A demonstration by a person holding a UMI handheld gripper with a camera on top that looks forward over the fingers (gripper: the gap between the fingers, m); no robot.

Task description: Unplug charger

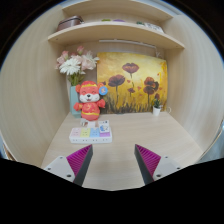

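Observation:
My gripper (113,158) is open and empty, its two magenta pads (79,159) wide apart above bare wooden desk (130,132). Ahead and to the left of the fingers lies a flat white device with pastel squares on top (90,133), which may be a power strip. I cannot make out a charger or a cable on it. A red and white toy figure (90,101) stands just behind it.
A vase of pale flowers (74,66) stands behind the toy. A painting of red flowers on yellow (132,82) leans on the back wall, a small white pot with a plant (156,108) to its right. Wooden shelves (115,30) run overhead.

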